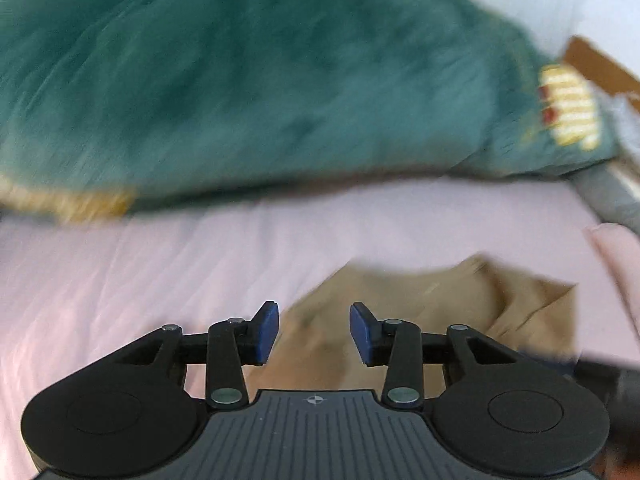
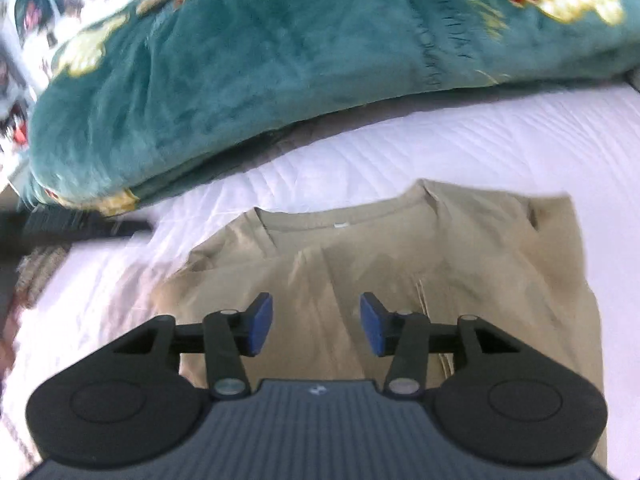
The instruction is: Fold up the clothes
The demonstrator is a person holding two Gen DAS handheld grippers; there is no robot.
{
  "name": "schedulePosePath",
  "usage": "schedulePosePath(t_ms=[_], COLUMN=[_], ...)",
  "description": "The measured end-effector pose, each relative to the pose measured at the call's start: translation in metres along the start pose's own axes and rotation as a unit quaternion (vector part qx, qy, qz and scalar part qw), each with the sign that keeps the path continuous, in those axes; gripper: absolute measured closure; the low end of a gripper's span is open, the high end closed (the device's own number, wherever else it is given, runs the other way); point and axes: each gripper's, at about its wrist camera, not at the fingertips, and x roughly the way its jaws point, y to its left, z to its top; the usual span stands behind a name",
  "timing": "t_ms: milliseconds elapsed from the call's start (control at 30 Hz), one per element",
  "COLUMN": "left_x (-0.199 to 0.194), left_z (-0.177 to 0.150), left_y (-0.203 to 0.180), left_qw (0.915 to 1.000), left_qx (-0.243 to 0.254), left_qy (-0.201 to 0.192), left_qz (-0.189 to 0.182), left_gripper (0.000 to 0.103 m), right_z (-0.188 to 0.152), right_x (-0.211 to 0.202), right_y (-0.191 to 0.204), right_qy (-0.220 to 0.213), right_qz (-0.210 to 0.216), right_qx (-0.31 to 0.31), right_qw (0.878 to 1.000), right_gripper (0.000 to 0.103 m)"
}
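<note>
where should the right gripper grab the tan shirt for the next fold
Probably the tan shirt at its far right shoulder corner, coming from above. The shirt lies flat on the white bedsheet with the collar facing the teal blanket, so only an edge gives the open right gripper fabric to pinch.

Bedroom, quilted bedsheet (image 2: 440, 140), plush blanket (image 2: 240, 60)

T-shirt (image 2: 400, 264) flat on bed sheet (image 2: 440, 144); plush blanket (image 2: 240, 60) heaped behind it
</note>
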Motion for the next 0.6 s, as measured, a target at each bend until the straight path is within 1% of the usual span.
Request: schedulePosePath(t_ms=[67, 133, 200, 300, 333, 367, 400, 433, 467, 500, 600], left_x=[0.002, 0.008, 0.015, 0.024, 0.026, 0.027, 0.028, 0.028, 0.029, 0.030, 0.031], left_z=[-0.016, -0.028, -0.034, -0.039, -0.039, -0.039, -0.039, -0.038, -0.037, -0.035, -0.029], left_y=[0.012, 0.020, 0.024, 0.029, 0.030, 0.031, 0.031, 0.032, 0.032, 0.032, 0.030], left_qw=[0.9991, 0.9974, 0.9964, 0.9954, 0.9955, 0.9955, 0.9955, 0.9955, 0.9956, 0.9958, 0.9963], left_qx=[-0.040, -0.067, -0.077, -0.082, -0.079, -0.077, -0.076, -0.075, -0.074, -0.072, -0.069], left_qy=[0.011, 0.027, 0.038, 0.049, 0.051, 0.052, 0.053, 0.053, 0.053, 0.050, 0.043], left_qz=[0.006, 0.005, -0.001, -0.010, -0.014, -0.017, -0.020, -0.023, -0.024, -0.026, -0.028], left_gripper=[0.060, 0.059, 0.058, 0.056, 0.056, 0.056, 0.056, 0.056, 0.055, 0.055, 0.054], right_z=[0.009, 0.014, 0.013, 0.009, 0.008, 0.008, 0.009, 0.009, 0.009, 0.010, 0.011], right_x=[0.024, 0.046, 0.065, 0.077, 0.077, 0.077, 0.074, 0.071, 0.068, 0.064, 0.038], right_y=[0.004, 0.010, 0.020, 0.034, 0.037, 0.041, 0.042, 0.044, 0.045, 0.046, 0.035], right_qy=[0.022, 0.042, 0.063, 0.066, 0.064, 0.065, 0.062, 0.058, 0.055, 0.049, 0.000], right_qz=[-0.003, -0.011, -0.026, -0.036, -0.036, -0.037, -0.035, -0.032, -0.030, -0.028, -0.043], right_qx=[-0.013, -0.026, -0.050, -0.093, -0.105, -0.112, -0.115, -0.118, -0.121, -0.122, -0.092], right_qw=[1.000, 0.999, 0.996, 0.993, 0.992, 0.991, 0.991, 0.991, 0.991, 0.991, 0.995], right_gripper=[0.053, 0.053, 0.053, 0.054, 0.058, 0.068, 0.075, 0.091, 0.095, 0.096, 0.097])
